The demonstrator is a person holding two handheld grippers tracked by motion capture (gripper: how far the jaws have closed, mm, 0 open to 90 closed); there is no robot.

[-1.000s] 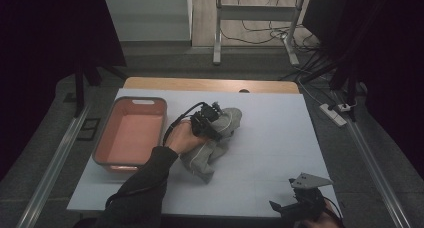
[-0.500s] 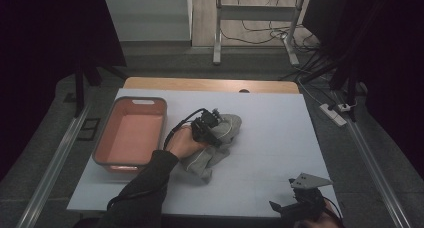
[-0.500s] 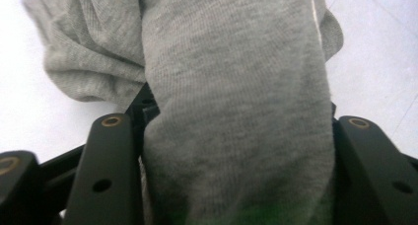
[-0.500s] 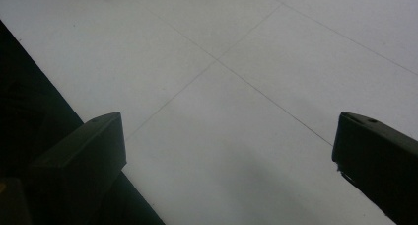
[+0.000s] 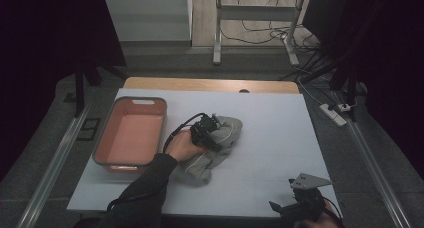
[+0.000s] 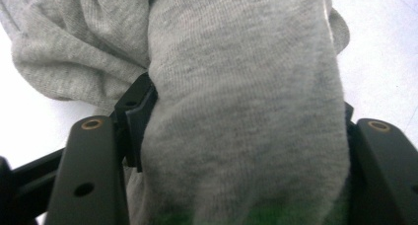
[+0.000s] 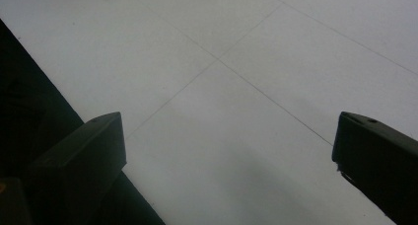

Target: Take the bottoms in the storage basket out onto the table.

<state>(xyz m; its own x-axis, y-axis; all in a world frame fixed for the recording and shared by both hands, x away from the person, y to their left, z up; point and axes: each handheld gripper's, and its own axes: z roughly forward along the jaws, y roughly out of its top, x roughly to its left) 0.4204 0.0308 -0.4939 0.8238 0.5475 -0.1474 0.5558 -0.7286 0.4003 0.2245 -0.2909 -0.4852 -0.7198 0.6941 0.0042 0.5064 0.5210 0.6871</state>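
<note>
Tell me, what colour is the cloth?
Grey cloth, clearest in the left gripper view.

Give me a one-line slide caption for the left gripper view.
Left gripper clamps a thick fold of the grey garment above the white table.

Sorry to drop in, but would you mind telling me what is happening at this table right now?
A person is working a grey cloth on the white table with two hand-held grippers. The left gripper has a thick fold of the cloth between its jaws, beside the empty pink tub. The right gripper waits open at the table's near right corner, holding nothing. The cloth is bunched on the table, not in the tub.
</note>
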